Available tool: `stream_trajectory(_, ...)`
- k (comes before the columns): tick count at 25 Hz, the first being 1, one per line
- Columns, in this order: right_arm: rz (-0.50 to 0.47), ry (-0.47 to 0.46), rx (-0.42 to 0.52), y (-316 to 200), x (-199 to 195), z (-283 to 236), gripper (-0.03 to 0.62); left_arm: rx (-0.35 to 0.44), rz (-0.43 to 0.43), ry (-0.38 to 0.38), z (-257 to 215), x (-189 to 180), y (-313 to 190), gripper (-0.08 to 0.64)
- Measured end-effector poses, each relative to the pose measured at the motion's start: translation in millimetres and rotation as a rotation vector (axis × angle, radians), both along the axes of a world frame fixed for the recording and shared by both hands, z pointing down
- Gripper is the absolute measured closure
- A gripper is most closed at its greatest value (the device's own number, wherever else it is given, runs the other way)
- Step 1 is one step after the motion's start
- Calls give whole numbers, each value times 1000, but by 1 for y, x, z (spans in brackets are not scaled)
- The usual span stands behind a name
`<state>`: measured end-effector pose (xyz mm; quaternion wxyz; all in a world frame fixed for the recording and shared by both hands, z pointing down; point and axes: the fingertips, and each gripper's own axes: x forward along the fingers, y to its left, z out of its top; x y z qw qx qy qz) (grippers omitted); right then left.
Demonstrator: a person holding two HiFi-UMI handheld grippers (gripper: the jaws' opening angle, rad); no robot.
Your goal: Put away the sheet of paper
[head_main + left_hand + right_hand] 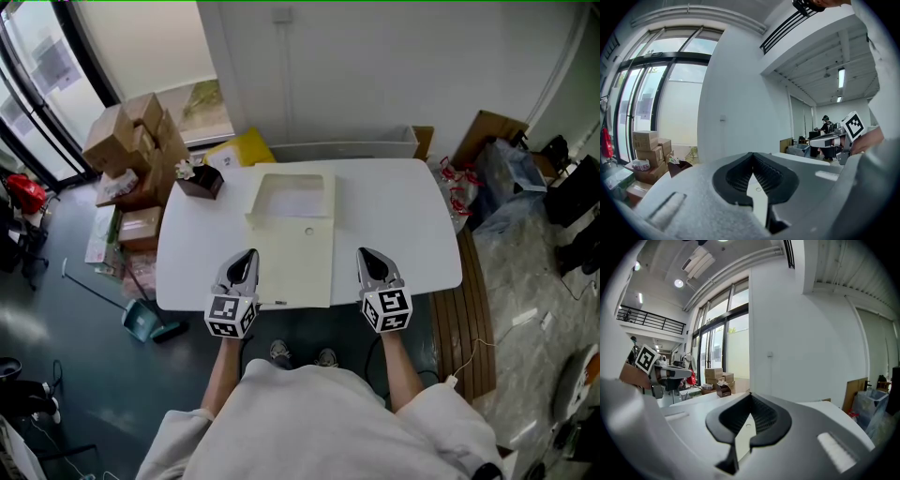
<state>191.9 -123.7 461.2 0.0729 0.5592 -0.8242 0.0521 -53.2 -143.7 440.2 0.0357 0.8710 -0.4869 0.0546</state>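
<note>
On the white worktop, the sheet of paper lies at the far end of a cream folder. We hold the left gripper and right gripper either side of the folder's near end, jaws closed on nothing, likely so both can reach it evenly.

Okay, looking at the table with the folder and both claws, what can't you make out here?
- Sheet of paper: head view, too small to tell whether it is tucked in the cream folder or lying on it.
- Brown box: head view, contents too small.
- Gripper views: the left claw and right claw bodies hide most of the folder.
</note>
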Motion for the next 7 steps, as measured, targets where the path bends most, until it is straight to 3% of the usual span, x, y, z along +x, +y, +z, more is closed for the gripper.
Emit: stream_trajectory(7, -9, 20, -15, 3, -3, 5, 592, -5, 0, 0, -1, 0, 1, 554)
